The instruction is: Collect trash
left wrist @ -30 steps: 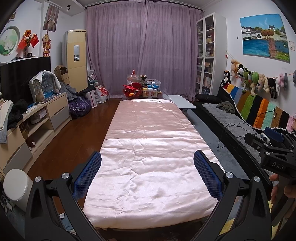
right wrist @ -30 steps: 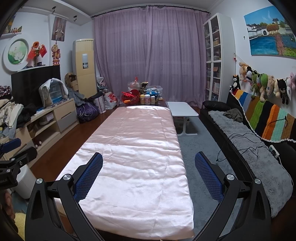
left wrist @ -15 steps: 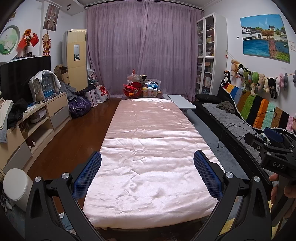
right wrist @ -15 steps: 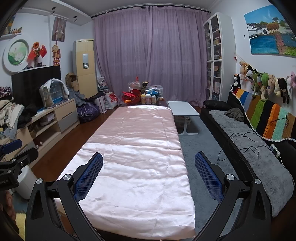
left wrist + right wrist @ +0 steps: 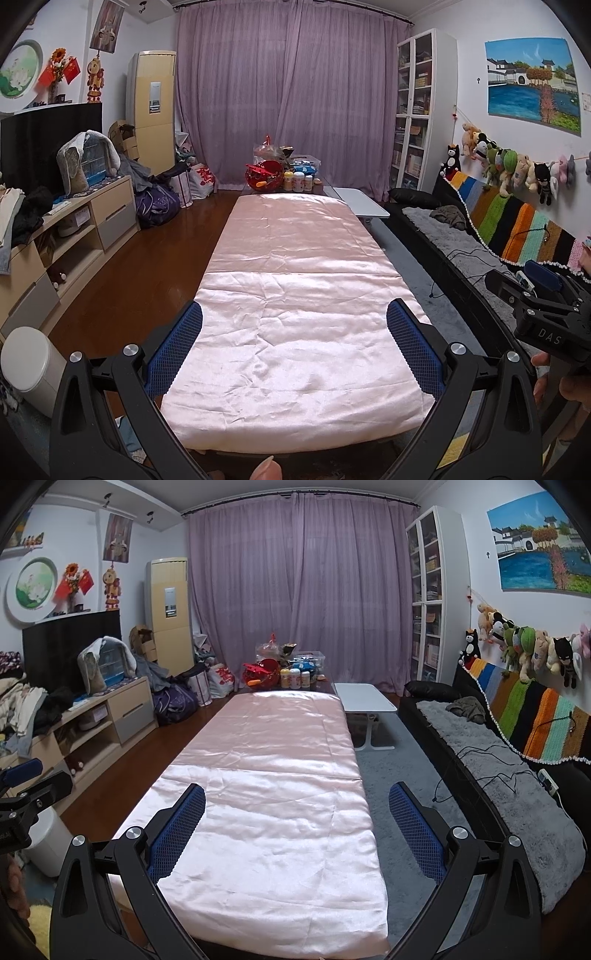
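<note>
A long table under a pink satin cloth (image 5: pixel 295 295) runs away from me; it also shows in the right wrist view (image 5: pixel 266 812). No trash shows on the cloth. My left gripper (image 5: pixel 294 319) is open and empty above the near end. My right gripper (image 5: pixel 296 801) is open and empty too, above the cloth's right edge. A white round bin (image 5: pixel 31 365) stands on the floor at the lower left; it also shows in the right wrist view (image 5: pixel 48 843). The right gripper's body (image 5: pixel 546 317) shows at the right of the left wrist view.
Bottles and a red basket (image 5: pixel 266 175) crowd the table's far end. A low cabinet (image 5: pixel 74 236) lines the left wall. A black sofa with a grey throw (image 5: pixel 517 786) runs along the right. A small white table (image 5: pixel 365 698) stands on the grey rug.
Both views have barely shifted; the right wrist view has drifted slightly. Both grippers stay open and empty.
</note>
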`<state>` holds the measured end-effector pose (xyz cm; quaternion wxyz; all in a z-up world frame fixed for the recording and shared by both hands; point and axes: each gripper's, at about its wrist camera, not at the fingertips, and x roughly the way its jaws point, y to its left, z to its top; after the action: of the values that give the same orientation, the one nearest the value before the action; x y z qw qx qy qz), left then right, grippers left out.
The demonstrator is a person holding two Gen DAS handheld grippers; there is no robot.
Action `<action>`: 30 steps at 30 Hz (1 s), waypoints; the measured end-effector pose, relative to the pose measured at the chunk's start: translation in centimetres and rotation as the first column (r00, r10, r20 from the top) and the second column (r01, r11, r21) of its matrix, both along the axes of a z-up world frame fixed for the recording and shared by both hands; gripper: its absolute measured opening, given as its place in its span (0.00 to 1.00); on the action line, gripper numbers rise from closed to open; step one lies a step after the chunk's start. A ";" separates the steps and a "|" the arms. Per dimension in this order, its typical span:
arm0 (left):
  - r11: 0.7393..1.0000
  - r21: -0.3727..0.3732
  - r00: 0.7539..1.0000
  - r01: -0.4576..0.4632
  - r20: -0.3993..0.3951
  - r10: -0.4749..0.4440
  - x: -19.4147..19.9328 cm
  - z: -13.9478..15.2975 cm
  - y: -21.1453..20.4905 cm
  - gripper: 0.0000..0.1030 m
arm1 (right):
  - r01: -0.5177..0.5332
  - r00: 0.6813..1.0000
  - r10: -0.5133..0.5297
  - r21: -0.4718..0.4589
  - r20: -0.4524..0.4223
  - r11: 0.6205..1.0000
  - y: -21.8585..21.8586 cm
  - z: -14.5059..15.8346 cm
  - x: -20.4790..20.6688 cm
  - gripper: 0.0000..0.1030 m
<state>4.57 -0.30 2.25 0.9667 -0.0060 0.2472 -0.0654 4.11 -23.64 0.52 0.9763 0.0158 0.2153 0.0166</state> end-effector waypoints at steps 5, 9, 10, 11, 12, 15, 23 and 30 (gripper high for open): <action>0.999 0.030 0.999 -0.029 -0.017 0.030 0.4 0.1 -0.2 0.92 | 0.001 1.000 -0.001 0.002 -0.001 1.000 0.0 0.1 0.0 0.97; 1.000 0.011 0.999 -0.015 -0.030 0.016 0.4 0.1 -0.2 0.92 | 0.001 1.000 -0.001 0.002 -0.003 1.000 0.0 0.0 0.0 0.97; 1.000 0.011 1.000 -0.010 -0.023 0.011 0.3 0.1 -0.3 0.92 | 0.000 1.000 0.000 0.002 -0.003 1.000 0.0 0.0 0.0 0.97; 1.000 0.015 1.000 -0.008 -0.015 0.008 0.2 0.2 -0.4 0.92 | 0.001 1.000 -0.001 0.002 -0.004 1.000 0.0 0.0 0.0 0.97; 1.000 0.019 1.000 -0.008 -0.009 0.008 0.2 0.2 -0.5 0.92 | 0.001 1.000 -0.001 0.003 -0.005 1.000 -0.1 -0.1 0.0 0.97; 1.000 0.019 1.000 -0.001 -0.004 0.001 0.1 0.3 -0.5 0.92 | 0.001 1.000 -0.001 0.005 -0.011 1.000 -0.1 -0.3 0.1 0.97; 1.000 0.017 1.000 0.003 0.008 -0.003 -0.1 0.1 -0.4 0.92 | 0.001 1.000 -0.001 0.007 -0.012 1.000 -0.1 -0.5 0.1 0.97; 0.999 0.033 1.000 -0.011 0.003 0.011 0.0 -0.1 -0.4 0.92 | 0.001 1.000 -0.001 0.007 -0.013 1.000 -0.2 -0.4 0.1 0.97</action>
<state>4.60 -0.74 2.11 0.9674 0.0089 0.2468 -0.0561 4.19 -23.82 0.09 0.9748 0.0194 0.2215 0.0167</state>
